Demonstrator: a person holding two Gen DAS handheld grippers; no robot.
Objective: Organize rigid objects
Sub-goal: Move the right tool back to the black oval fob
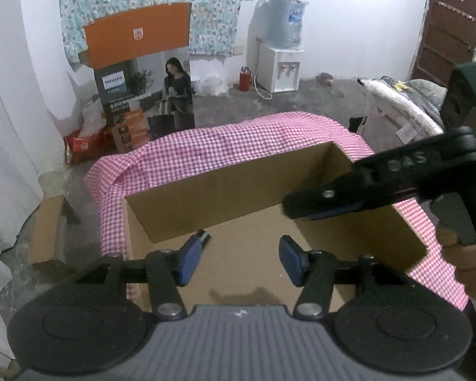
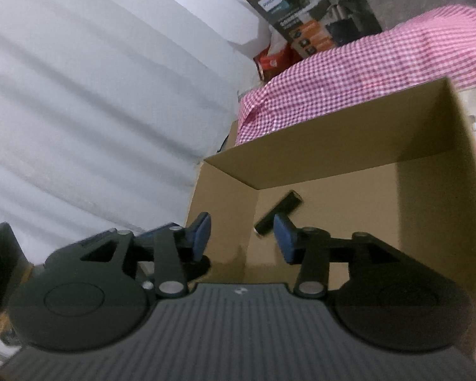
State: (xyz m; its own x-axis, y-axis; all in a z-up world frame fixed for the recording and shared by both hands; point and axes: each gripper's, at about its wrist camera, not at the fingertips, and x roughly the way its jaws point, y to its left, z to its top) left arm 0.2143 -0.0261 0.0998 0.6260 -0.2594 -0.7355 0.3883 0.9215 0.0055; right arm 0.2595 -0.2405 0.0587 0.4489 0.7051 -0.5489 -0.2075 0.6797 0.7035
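Blue pad (image 2: 285,241) over half-hidden black bar (image 2: 280,211)

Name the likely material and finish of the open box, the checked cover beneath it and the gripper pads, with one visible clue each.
Box: corrugated cardboard, matte brown; folded crease lines show.
Checked cover: woven fabric, pink and white; it wrinkles and drapes at the edges.
Pads on the left hand-held gripper: probably rubber or soft plastic, dull blue, no shine.

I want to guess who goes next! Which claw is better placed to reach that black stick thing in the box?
Probably the left claw. It is open, low inside the cardboard box, with the black stick just beyond its left finger. The right claw, also open, sits farther back by the box's corner, tilted.
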